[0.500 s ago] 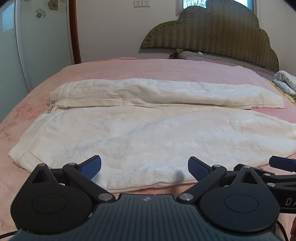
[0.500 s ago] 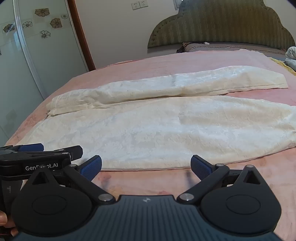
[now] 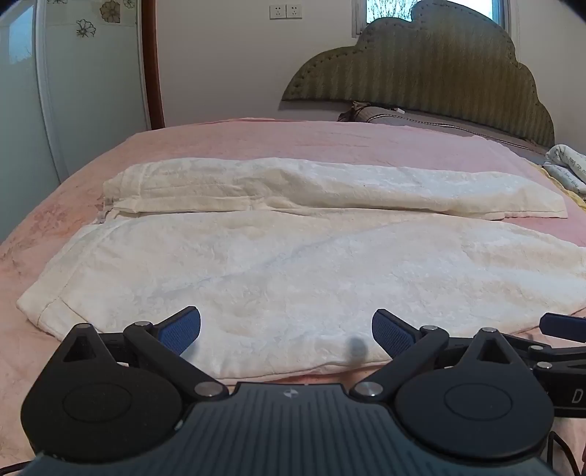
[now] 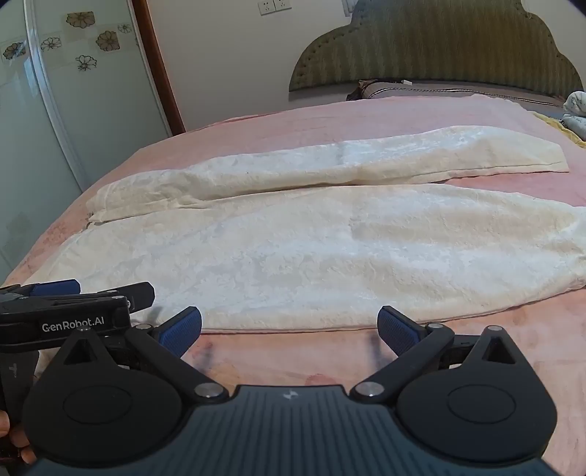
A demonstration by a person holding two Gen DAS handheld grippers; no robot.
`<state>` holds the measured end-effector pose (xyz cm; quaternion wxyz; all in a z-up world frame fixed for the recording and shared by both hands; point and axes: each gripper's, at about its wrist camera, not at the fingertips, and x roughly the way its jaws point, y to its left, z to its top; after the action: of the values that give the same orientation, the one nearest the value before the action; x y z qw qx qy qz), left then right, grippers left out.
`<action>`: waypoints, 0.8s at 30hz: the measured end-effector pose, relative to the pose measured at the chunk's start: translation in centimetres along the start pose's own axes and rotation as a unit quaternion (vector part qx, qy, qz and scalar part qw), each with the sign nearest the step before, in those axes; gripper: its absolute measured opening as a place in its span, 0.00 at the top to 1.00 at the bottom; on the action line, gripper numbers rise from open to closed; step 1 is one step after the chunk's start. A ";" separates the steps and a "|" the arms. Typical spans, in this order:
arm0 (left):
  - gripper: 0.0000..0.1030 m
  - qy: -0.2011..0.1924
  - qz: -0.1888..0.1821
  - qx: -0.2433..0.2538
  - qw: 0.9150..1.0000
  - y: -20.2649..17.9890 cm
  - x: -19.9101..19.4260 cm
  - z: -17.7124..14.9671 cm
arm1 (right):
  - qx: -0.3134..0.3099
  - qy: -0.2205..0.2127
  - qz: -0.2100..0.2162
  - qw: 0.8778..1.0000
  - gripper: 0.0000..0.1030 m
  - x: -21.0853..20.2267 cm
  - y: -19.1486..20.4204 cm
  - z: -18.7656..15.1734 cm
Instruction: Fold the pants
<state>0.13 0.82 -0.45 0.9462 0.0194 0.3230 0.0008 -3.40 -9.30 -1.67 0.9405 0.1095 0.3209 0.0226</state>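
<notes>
While cream pants [image 3: 293,263] lie across the bed [image 3: 256,139], both grippers' fingers [image 3: 179,329] [image 4: 397,329] stand apart.

Soft even daylight, bright window [image 3: 432,9] behind the headboard, faint shadows on the bed [image 3: 256,139], strong fisheye bending, dark vignetted corners, sharp focus.

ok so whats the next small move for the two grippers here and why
Probably ease both forward and down onto the near edge of the pants. The left gripper and right gripper are open and hold nothing, and the pants lie flat on the pink bedspread, legs side by side, unfolded.
</notes>
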 end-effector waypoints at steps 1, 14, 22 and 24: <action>0.01 -0.001 0.000 -0.002 1.000 0.1 0.0 0.0 | 0.000 0.000 -0.001 1.000 0.00 0.1 0.0 0.0; 0.01 -0.002 -0.012 -0.021 1.000 1.0 1.1 -0.9 | -0.003 0.001 -0.026 1.000 0.00 0.6 -0.6 -0.4; 0.01 0.005 0.006 -0.014 1.000 1.2 1.9 -1.4 | 0.002 0.005 -0.030 1.000 0.00 0.9 -0.9 -0.6; 0.01 0.005 0.010 -0.010 1.000 1.0 1.9 -1.4 | 0.005 0.006 -0.028 1.000 0.00 1.0 -0.9 -0.7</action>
<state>0.79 1.92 -2.70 0.9446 0.0129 0.3276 0.0133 -3.07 -9.94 -2.94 0.9383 0.1045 0.3296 -0.0050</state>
